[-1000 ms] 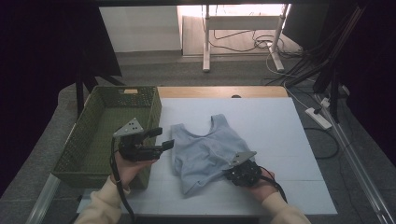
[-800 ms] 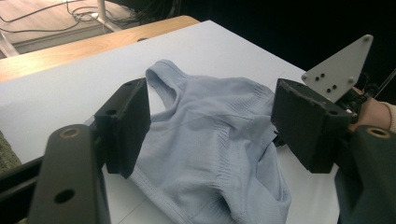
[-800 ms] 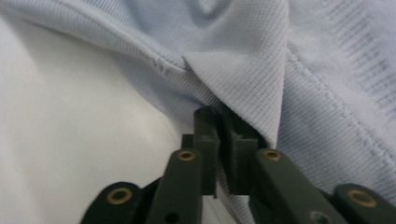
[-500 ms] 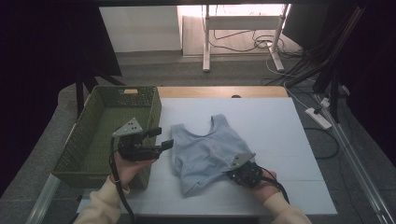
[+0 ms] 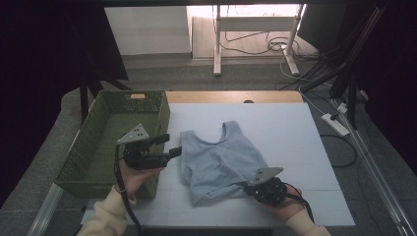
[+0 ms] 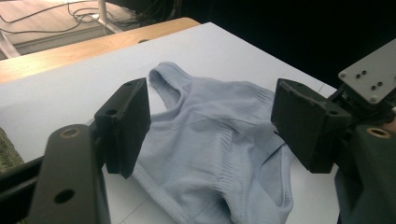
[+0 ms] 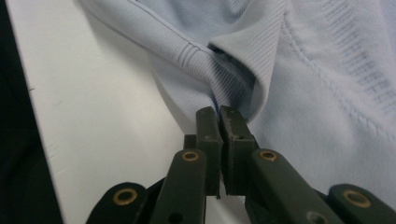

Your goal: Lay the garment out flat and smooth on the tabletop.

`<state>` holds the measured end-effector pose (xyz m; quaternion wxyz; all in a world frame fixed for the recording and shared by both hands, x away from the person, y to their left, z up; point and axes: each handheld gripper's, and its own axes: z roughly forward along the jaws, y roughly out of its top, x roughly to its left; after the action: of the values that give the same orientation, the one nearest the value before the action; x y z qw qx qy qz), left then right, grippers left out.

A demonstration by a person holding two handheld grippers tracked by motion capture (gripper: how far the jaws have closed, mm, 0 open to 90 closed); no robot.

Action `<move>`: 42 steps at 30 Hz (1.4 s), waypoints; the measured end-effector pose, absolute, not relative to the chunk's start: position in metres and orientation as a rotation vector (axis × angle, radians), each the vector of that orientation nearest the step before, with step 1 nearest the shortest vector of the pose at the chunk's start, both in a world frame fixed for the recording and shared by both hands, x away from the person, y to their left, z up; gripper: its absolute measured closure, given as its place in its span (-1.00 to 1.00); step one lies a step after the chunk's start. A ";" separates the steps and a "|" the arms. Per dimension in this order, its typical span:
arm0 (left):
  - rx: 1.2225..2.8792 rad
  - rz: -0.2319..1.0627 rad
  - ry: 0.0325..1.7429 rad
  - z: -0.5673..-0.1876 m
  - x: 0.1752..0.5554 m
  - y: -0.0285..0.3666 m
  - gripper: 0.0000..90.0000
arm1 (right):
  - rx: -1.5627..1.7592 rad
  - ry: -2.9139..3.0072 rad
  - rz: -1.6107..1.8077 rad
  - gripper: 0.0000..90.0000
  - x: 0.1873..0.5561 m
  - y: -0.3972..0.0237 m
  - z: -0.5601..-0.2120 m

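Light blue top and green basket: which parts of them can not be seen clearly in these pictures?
- High view: the light blue top has its near right hem hidden under the right gripper.
- Right gripper view: the pinched fold sits behind the closed fingers; the picture edges cut the rest.
- Left gripper view: the left gripper covers both sides of the top.
- High view: the green basket floor is too dark to read.

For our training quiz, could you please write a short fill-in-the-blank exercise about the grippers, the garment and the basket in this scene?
1. The right gripper is ____ on a fold of the light blue top.
2. The left gripper has its jaws ____, with nothing between them.
3. The green basket stands at the table's ____ side in the high view.

Missing words: shut; open; left
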<state>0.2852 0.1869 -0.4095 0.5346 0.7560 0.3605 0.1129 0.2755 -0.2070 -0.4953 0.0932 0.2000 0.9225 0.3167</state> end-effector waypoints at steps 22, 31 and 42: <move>1.802 0.272 0.859 -0.409 0.285 0.185 -0.36 | 0.599 2.799 0.977 0.59 0.259 -0.222 -0.501; 1.803 0.271 0.861 -0.409 0.285 0.185 -0.36 | 0.551 2.610 1.191 0.20 0.258 -0.214 -0.480; 1.801 0.265 0.863 -0.410 0.286 0.185 -0.36 | 0.494 2.592 1.147 0.14 0.265 -0.194 -0.479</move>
<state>0.2856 0.1848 -0.4103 0.5341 0.7558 0.3620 0.1114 0.2649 -0.1936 -0.4793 0.1318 0.1703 0.8931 0.3950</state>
